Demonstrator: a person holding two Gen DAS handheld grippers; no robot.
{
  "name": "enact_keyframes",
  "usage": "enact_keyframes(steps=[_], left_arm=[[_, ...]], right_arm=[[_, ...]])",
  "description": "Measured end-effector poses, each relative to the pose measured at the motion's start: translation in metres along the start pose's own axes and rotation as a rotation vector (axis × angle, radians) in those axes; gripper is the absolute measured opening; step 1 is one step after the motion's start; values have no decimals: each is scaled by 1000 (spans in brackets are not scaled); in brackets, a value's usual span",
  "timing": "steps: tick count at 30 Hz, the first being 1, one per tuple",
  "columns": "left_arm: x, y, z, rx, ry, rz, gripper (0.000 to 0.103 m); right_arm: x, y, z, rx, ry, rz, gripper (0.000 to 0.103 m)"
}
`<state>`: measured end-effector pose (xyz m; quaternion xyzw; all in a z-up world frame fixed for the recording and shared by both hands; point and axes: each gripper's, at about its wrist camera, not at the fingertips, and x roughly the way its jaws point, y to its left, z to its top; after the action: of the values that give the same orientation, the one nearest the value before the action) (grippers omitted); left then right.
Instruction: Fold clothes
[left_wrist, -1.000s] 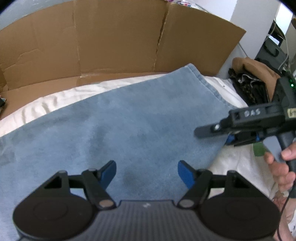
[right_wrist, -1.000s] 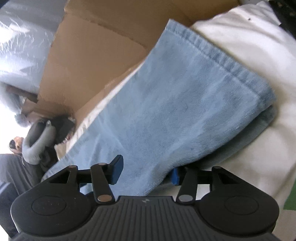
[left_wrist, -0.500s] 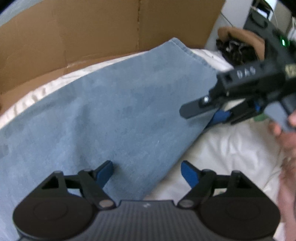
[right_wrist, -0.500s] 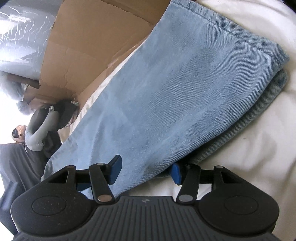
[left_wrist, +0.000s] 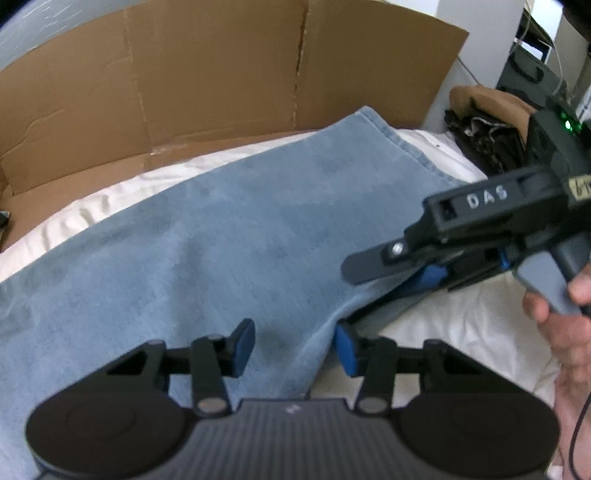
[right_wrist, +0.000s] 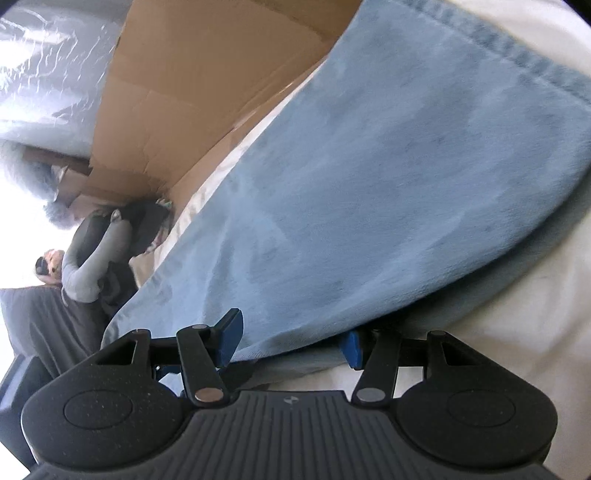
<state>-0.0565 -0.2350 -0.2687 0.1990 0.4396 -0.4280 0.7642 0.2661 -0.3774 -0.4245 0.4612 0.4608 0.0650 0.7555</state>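
A light blue denim garment (left_wrist: 221, 236) lies folded lengthwise on a white bed sheet (left_wrist: 461, 325); it also fills the right wrist view (right_wrist: 388, 184). My left gripper (left_wrist: 293, 349) is open, its jaws straddling the near long edge of the denim. My right gripper (right_wrist: 290, 341) is open too, its jaws around the same edge further right, one finger above the cloth and one below. In the left wrist view the right gripper (left_wrist: 436, 269) shows from the side at the denim's right edge, held by a hand (left_wrist: 565, 314).
A brown cardboard sheet (left_wrist: 221, 81) stands behind the bed. A heap of dark and tan clothes (left_wrist: 484, 122) lies at the far right. In the right wrist view grey and dark items (right_wrist: 92, 254) sit past the far end of the denim.
Both grippers have moved in onto the near edge of the denim. The edge now sits between the jaws of each, and the left jaws stand a little narrower than before.
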Motion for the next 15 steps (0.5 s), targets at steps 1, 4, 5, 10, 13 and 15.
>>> enact_keyframes(steps=[1,4,5,10,13,15], left_arm=[[0,1,1,-4,-1,-2,50],[-1,3,1,-11,1,-7,51],[-1,3,0,-16,3,-8,51],[-5,-4,-7,-1,12,-5,60],[-8,-7,-16,23,15,7,68],[-11,-7,-22,29,20,24,72]], right_arm=[[3,0,-1,0,7,7,62],[11,-1,-5,2,36,2,62],[11,-3,-7,15,41,12,62],[7,-14,-15,79,70,56,62],[6,-17,-21,94,79,67,62],[6,-17,-25,98,79,69,62]])
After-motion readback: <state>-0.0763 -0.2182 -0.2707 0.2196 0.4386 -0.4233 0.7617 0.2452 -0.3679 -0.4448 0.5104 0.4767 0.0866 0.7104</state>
